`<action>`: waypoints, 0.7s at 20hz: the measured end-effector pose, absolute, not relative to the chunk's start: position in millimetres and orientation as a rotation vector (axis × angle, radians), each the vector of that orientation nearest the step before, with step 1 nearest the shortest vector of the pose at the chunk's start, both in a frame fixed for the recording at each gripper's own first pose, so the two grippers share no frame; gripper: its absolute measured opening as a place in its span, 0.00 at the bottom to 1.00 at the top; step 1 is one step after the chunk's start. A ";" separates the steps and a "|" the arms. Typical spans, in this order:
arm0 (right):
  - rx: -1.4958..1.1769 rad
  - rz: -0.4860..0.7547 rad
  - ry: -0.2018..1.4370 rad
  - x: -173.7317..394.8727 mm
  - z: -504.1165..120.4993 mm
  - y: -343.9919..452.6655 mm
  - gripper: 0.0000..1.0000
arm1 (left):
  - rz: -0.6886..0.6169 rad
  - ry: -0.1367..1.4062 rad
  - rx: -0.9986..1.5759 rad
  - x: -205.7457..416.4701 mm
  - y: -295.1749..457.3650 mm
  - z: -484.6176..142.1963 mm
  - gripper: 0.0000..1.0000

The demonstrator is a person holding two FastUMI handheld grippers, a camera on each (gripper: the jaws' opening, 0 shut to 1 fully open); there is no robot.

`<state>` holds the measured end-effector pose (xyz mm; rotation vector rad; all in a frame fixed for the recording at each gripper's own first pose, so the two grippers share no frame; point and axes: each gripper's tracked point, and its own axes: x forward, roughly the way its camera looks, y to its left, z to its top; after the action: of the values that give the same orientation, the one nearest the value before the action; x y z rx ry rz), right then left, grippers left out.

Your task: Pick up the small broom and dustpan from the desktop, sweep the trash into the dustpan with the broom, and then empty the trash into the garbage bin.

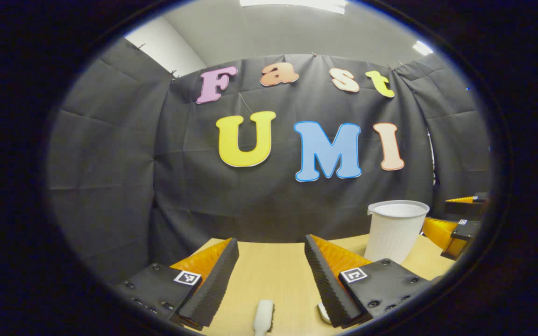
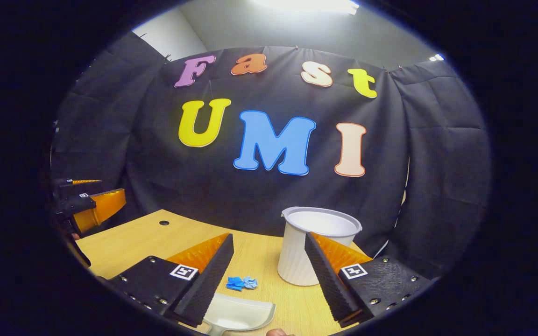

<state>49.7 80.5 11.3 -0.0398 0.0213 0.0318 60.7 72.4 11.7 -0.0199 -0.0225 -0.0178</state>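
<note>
Right gripper view shows the right gripper (image 2: pixel 269 275) spread wide, empty, over the dustpan (image 2: pixel 241 313) beside blue trash (image 2: pixel 242 283) and bin (image 2: pixel 318 245); light, stiff plastic, probably best pinched at its handle.

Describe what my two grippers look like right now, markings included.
The left gripper and right gripper look alike: two wedge-shaped jaws with ribbed inner faces, each fixed to a black textured mounting block with small screws. Each block carries a square black-and-white marker tag.
</note>
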 end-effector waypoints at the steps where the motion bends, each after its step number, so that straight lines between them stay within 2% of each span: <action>1: -0.038 0.013 0.021 50.6 10.5 80.5 0.96 | -0.019 -0.023 -0.014 62.7 77.2 9.8 0.93; 8: -0.016 -0.039 0.027 50.9 11.8 79.1 0.95 | -0.030 -0.026 -0.050 72.3 93.7 1.4 0.95; 9: -0.018 -0.040 0.037 50.5 8.4 77.3 0.96 | -0.045 -0.014 -0.044 72.5 89.2 -2.0 0.91; 10: -0.019 -0.030 0.050 49.7 6.0 78.6 0.96 | -0.055 -0.001 -0.031 73.5 86.6 -5.1 0.95; 11: -0.019 -0.017 0.073 48.6 -0.1 81.3 0.96 | -0.053 0.010 -0.019 73.4 85.6 -9.9 0.91; 12: -0.017 -0.002 0.100 47.1 -5.2 83.8 0.95 | -0.062 0.024 -0.016 73.0 84.3 -15.2 0.95; 14: -0.007 0.019 0.164 42.6 -21.7 87.6 0.96 | -0.086 0.050 -0.019 70.3 77.1 -24.0 0.94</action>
<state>42.6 87.6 -21.7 -0.0074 0.1640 0.0189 70.3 77.1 -24.0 -0.0189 0.0497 -0.0858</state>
